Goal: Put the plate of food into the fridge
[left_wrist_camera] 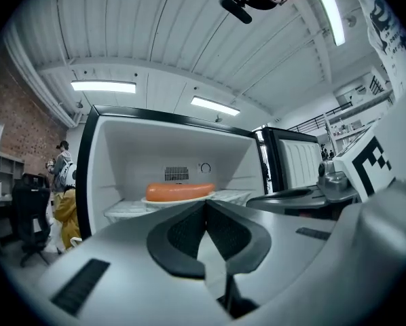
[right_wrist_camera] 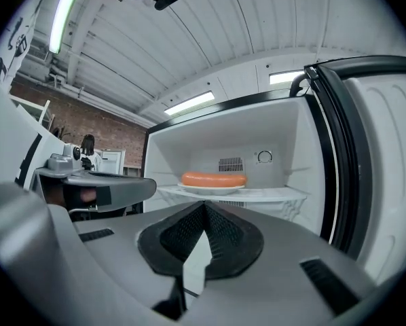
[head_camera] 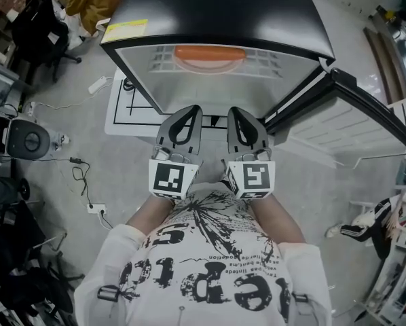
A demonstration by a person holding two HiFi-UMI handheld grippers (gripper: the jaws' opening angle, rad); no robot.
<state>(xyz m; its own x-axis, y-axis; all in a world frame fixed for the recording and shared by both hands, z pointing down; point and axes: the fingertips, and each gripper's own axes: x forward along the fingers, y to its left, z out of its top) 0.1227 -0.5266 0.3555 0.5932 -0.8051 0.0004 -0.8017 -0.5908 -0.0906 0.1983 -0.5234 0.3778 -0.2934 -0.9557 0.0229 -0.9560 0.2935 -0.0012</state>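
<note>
Left gripper (head_camera: 187, 114) and right gripper (head_camera: 237, 114) hover side by side, aimed at 12 o'clock toward the open fridge (head_camera: 216, 12). Both claws are pressed together, empty.

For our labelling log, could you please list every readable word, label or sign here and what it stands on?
Fridge, yellow label on its top: too small to read.
Person's shirt, large print: upside down, not legible.
Cubes on left gripper and right gripper: square markers, no words.

Plate (head_camera: 210, 64) w/ sausage (head_camera: 210, 53) in open fridge (head_camera: 216, 9); L hand-held gripper (head_camera: 191, 110), R hand-held gripper (head_camera: 235, 111) outside.
</note>
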